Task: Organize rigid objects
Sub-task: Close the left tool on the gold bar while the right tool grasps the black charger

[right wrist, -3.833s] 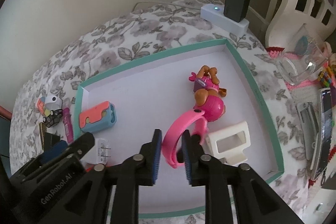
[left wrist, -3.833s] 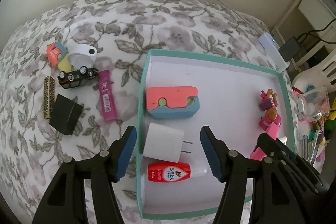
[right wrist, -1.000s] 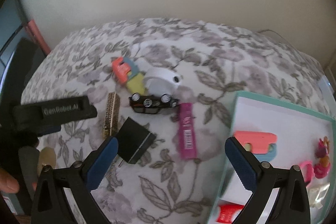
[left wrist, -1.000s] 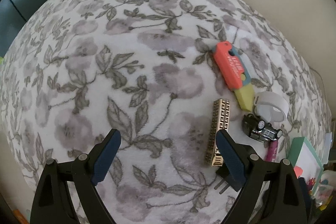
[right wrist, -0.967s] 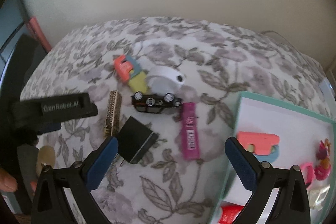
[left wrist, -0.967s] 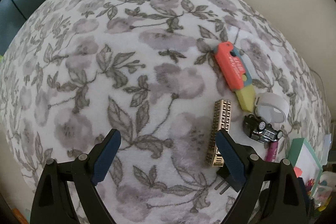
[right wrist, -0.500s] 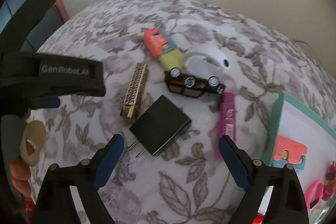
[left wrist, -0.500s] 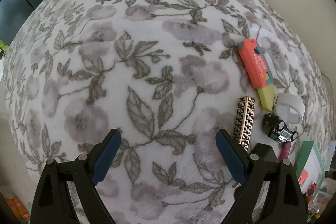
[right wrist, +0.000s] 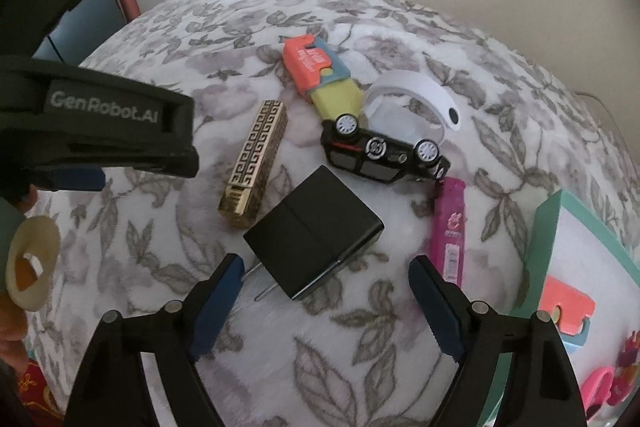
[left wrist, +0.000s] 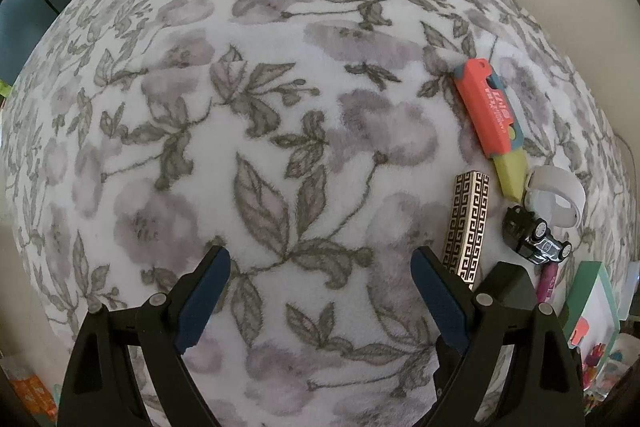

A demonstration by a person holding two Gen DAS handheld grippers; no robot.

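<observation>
My right gripper (right wrist: 326, 301) is open, just in front of a black plug adapter (right wrist: 314, 237) on the floral blanket. Beyond it lie a gold patterned bar (right wrist: 256, 161), a black toy car (right wrist: 380, 153) on its side, a coral and yellow utility knife (right wrist: 320, 77), a white band (right wrist: 416, 99) and a pink tube (right wrist: 450, 229). My left gripper (left wrist: 320, 291) is open and empty over bare blanket, left of the gold bar (left wrist: 468, 223), knife (left wrist: 490, 115), toy car (left wrist: 534, 239) and adapter (left wrist: 510, 285). The teal tray (right wrist: 546, 231) is at the right.
The tray holds a coral and blue piece (right wrist: 570, 311) and pink toys (right wrist: 608, 381). The left gripper's body (right wrist: 96, 131) fills the left of the right wrist view. The blanket's left edge (left wrist: 24, 187) drops off. A wall stands behind.
My right gripper has moved down and closer to the black adapter. My left gripper has shifted left, and the loose objects now sit further right in its view. Both jaws stay open.
</observation>
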